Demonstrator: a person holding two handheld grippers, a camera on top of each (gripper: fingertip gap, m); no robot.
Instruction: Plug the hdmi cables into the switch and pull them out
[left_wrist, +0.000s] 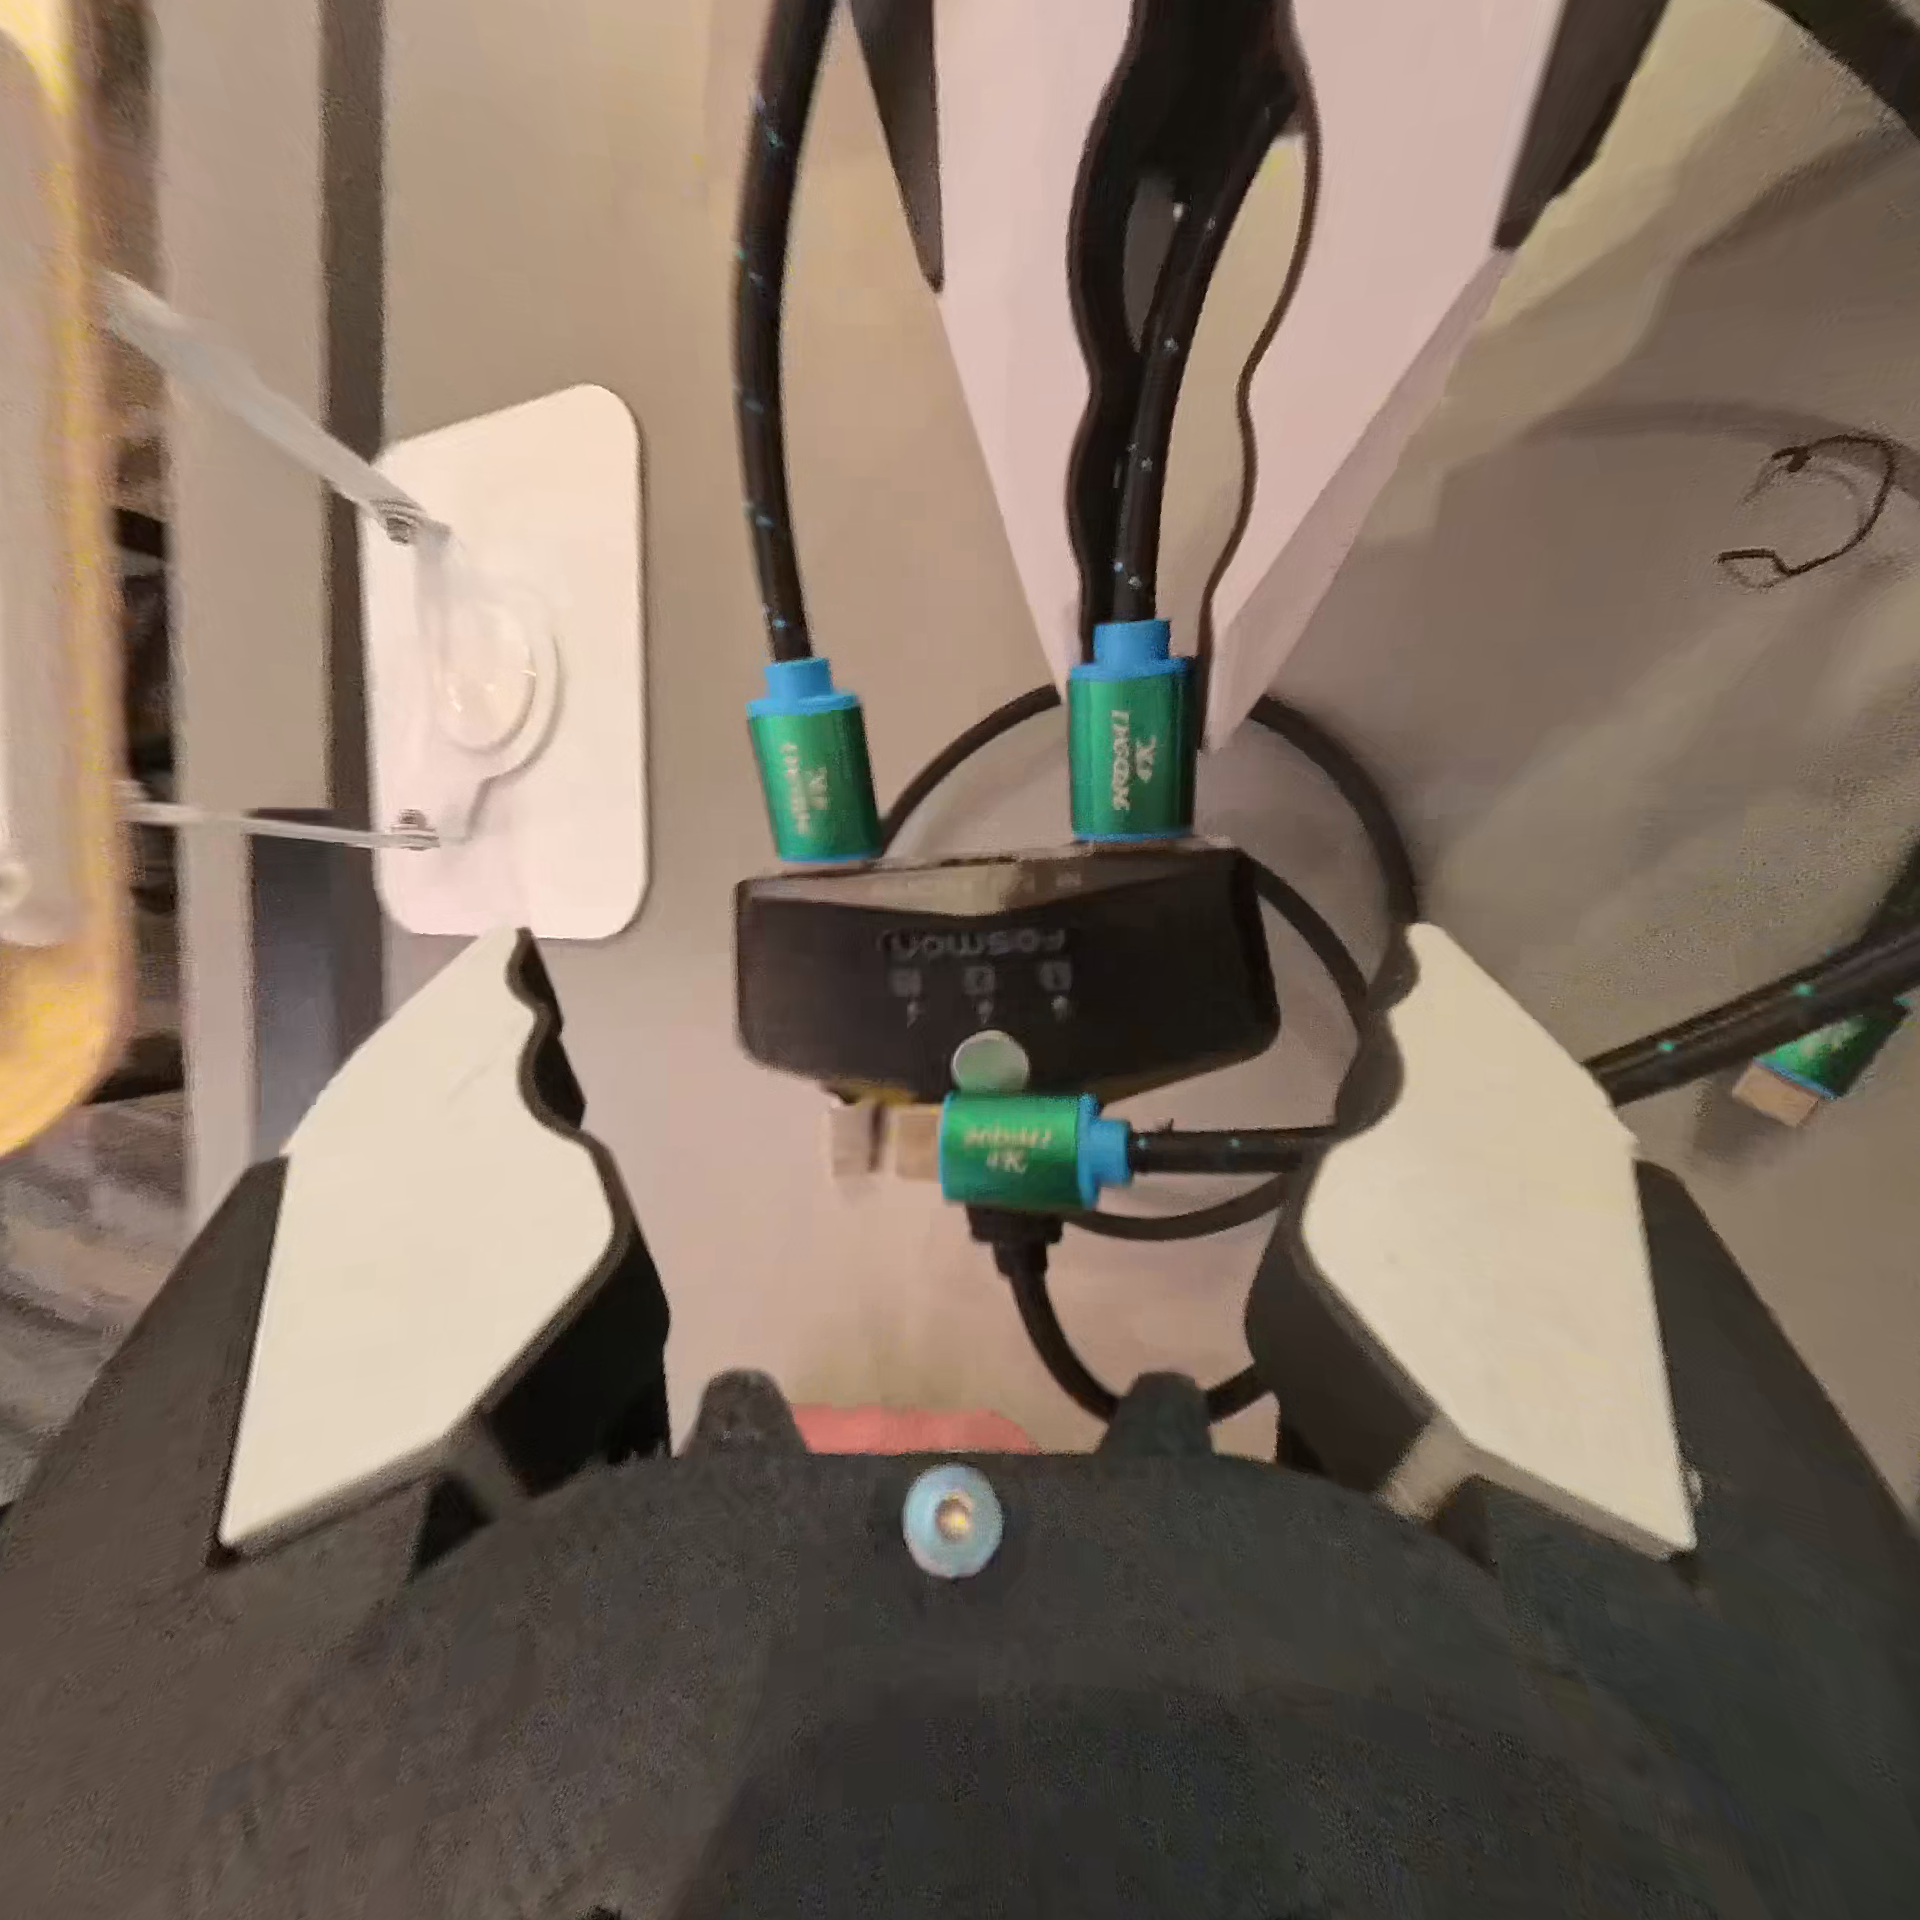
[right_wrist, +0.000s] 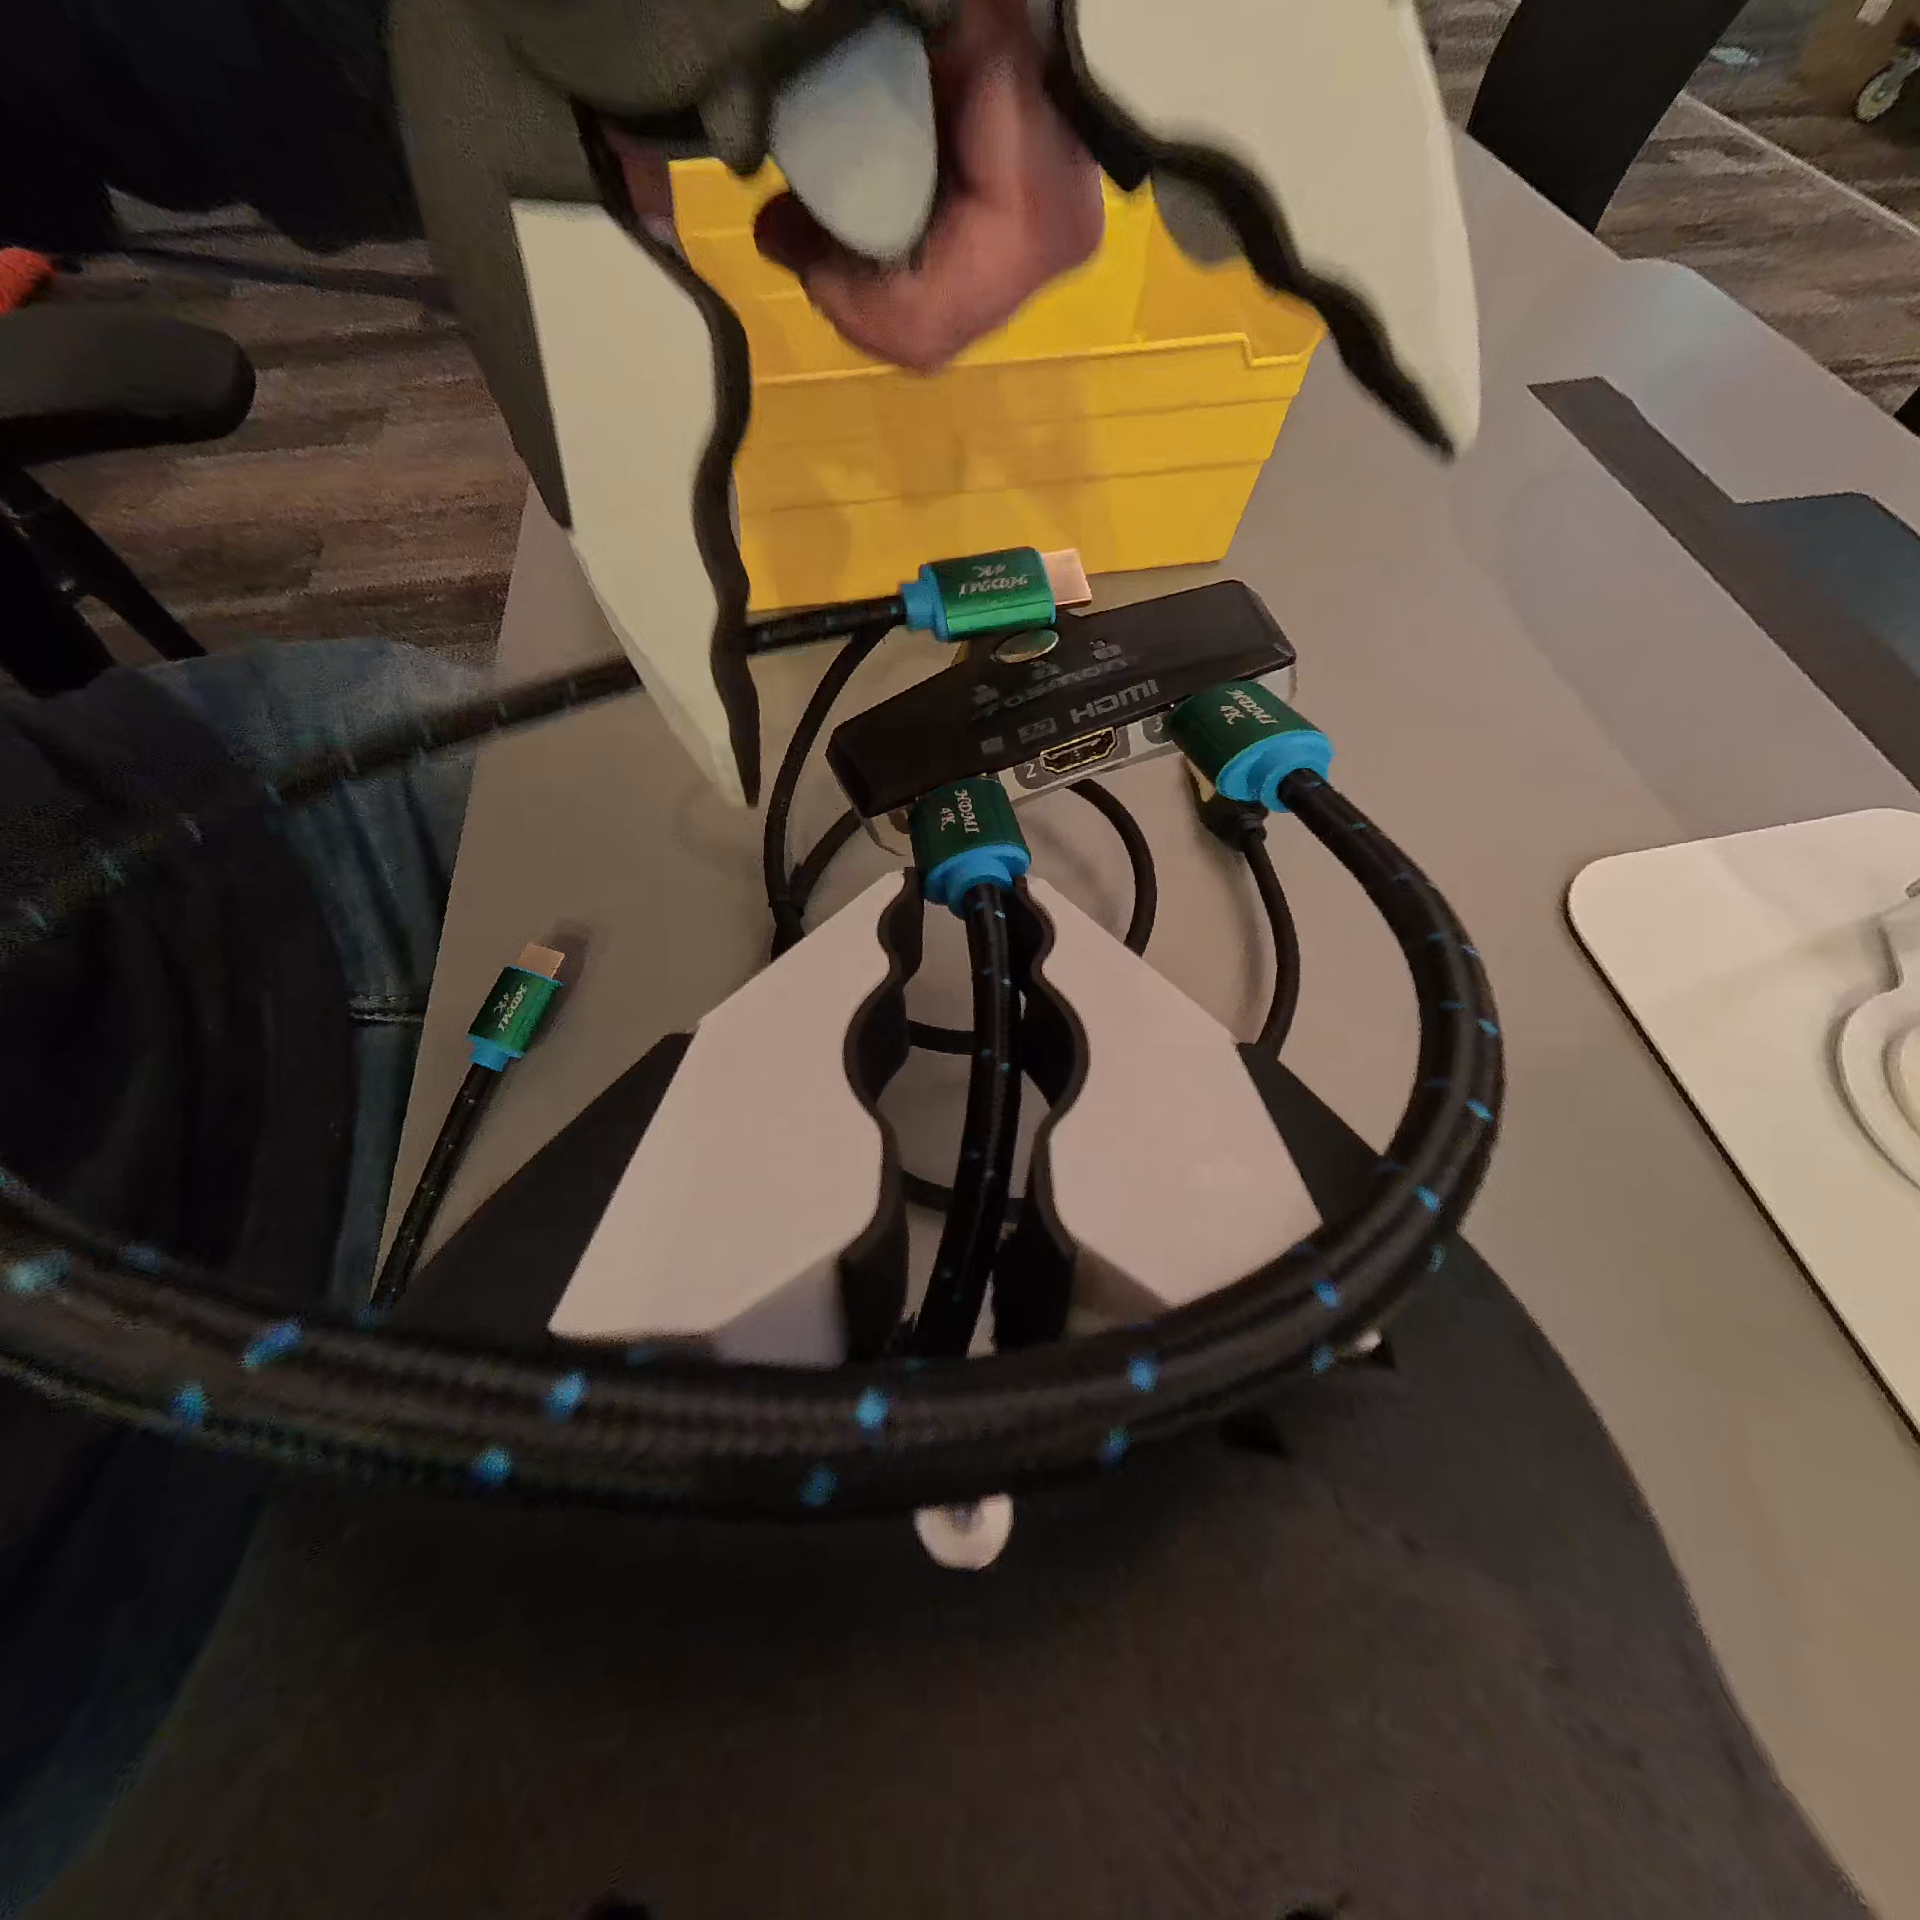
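Right gripper (right_wrist: 971, 1122) clamps a cable (right_wrist: 982, 1039) plugged into the switch (right_wrist: 1060, 696) at frame centre; left gripper (left_wrist: 956, 1091) gapes. Two plugs seated, middle port empty, two plugs loose.

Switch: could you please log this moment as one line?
switch: two plugs in, middle port empty | left gripper: open | right gripper: shut on cable

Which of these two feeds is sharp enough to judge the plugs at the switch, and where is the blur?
Left wrist view: switch and plugged connectors fairly sharp; the yellow object at the left edge is smeared. Right wrist view: the empty middle port is crisp; the left gripper above and the near cable loop are blurred; lighting dim.
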